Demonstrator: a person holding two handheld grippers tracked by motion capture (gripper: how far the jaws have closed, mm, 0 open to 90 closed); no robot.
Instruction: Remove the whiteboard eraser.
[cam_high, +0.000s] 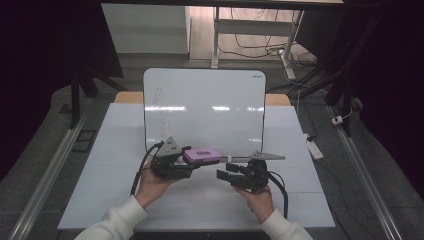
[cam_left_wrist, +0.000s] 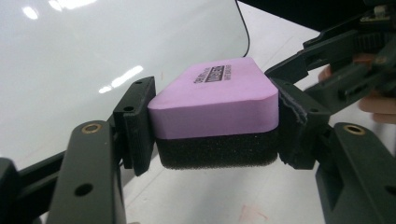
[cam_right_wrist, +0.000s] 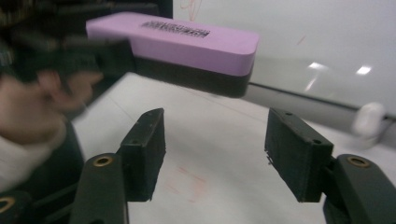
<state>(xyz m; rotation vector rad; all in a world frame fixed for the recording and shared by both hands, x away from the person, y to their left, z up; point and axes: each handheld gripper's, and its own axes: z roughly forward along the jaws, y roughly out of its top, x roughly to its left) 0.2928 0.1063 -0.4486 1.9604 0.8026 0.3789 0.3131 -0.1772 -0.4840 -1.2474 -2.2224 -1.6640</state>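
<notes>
Purple eraser (cam_left_wrist: 215, 100) level in left hand-held gripper (cam_left_wrist: 212, 119), hand (cam_high: 150, 186) low.

Purple eraser (cam_left_wrist: 214, 98) with black felt underside, level, clamped above table.

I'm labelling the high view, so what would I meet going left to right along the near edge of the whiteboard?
Left gripper in the person's left hand → purple whiteboard eraser with black felt base, clamped in its jaws → right gripper, jaws open and empty, in the right hand.

Black grippers (cam_high: 172, 167), white sleeves (cam_high: 117, 222)
</notes>
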